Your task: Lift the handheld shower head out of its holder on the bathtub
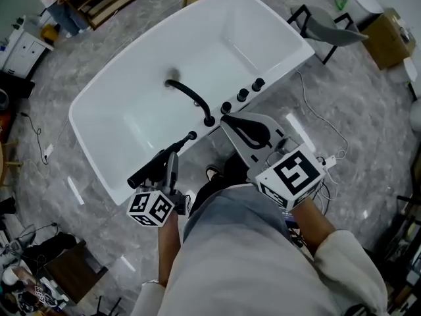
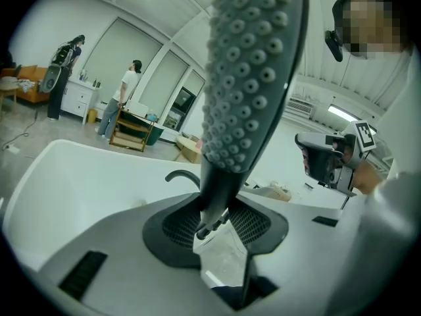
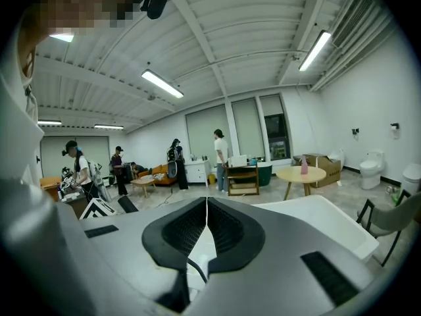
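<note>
Two grippers hang over the near rim of the white bathtub (image 1: 125,64). The left gripper (image 1: 172,162) has its fingers clamped on the handle of the black handheld shower head (image 2: 253,78), which slants along the rim, left of the curved spout (image 1: 191,97). The right gripper (image 3: 206,209), just right of the spout, has its fingers pressed together on nothing.

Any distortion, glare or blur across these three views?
Head view: sharp, the bathtub looks slightly bowed. Left gripper view: strong fisheye, dark corners, the shower head looms huge and close. Right gripper view: fisheye bends the ceiling beams; the light strips blow out.
</note>
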`<state>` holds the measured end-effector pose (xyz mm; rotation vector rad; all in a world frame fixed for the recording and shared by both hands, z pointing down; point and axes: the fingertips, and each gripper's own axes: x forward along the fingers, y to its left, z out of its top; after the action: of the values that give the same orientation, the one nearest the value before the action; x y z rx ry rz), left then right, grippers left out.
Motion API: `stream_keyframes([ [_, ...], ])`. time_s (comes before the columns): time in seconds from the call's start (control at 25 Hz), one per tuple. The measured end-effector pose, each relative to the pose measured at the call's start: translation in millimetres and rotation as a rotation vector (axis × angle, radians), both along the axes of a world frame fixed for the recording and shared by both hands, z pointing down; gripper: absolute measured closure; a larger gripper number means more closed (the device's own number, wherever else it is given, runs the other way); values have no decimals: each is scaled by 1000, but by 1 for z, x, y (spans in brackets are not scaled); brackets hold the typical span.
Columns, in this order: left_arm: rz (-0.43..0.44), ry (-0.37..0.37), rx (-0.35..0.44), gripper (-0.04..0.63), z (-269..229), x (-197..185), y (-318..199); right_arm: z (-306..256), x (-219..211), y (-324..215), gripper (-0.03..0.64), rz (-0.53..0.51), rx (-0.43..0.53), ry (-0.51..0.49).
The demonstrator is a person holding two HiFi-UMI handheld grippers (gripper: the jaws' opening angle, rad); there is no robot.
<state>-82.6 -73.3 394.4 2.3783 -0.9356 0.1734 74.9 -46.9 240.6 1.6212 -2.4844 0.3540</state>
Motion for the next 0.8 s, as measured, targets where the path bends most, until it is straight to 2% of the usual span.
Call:
stream_keyframes([
  [0.56, -9, 32, 48, 456, -43, -4, 6, -30, 5, 17, 597, -8, 20, -20],
  [0.8, -24, 50, 44, 456, -58, -7, 10, -30, -7, 21, 598, -34, 12, -20],
])
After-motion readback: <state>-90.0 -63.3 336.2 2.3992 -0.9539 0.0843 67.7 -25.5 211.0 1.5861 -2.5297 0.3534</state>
